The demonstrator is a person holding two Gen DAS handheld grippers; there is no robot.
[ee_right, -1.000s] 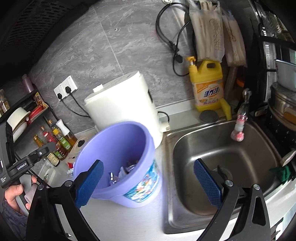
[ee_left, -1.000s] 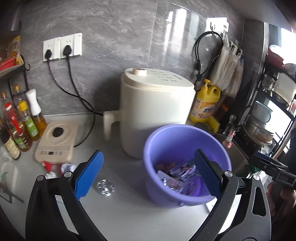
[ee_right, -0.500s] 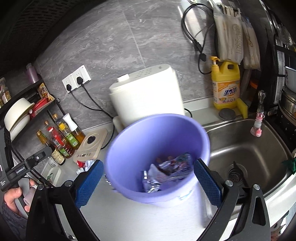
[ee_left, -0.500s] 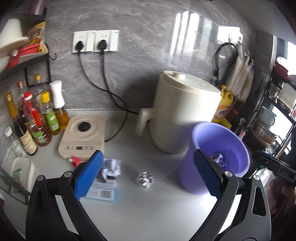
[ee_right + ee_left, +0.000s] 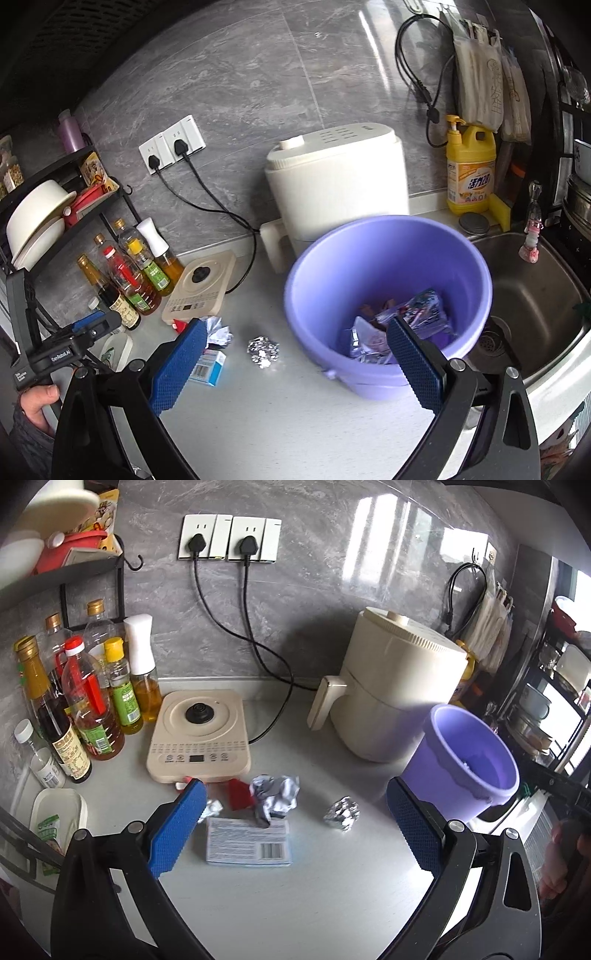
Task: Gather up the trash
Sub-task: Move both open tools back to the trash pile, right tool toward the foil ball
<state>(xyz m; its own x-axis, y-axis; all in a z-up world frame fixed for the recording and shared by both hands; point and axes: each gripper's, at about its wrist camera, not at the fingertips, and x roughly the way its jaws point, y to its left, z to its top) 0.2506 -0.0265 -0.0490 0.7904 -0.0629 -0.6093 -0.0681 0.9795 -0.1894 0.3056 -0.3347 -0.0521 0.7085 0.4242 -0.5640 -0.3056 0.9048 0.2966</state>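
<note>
Grey stone wall backs the bench (image 5: 332,904), where a foil ball (image 5: 342,813), crumpled paper (image 5: 275,798) and a flat packet (image 5: 248,842) lie loose mid-bench, beside the purple bucket (image 5: 388,266). Best taken singly, pinched low. All sit just ahead of the left hand-held gripper (image 5: 295,830), spread empty; the right hand-held gripper (image 5: 291,363) is likewise spread.

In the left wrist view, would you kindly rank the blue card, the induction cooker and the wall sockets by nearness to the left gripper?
1. Blue card: between the open left gripper fingers.
2. Induction cooker: behind it, left.
3. Wall sockets: on the wall.
</note>
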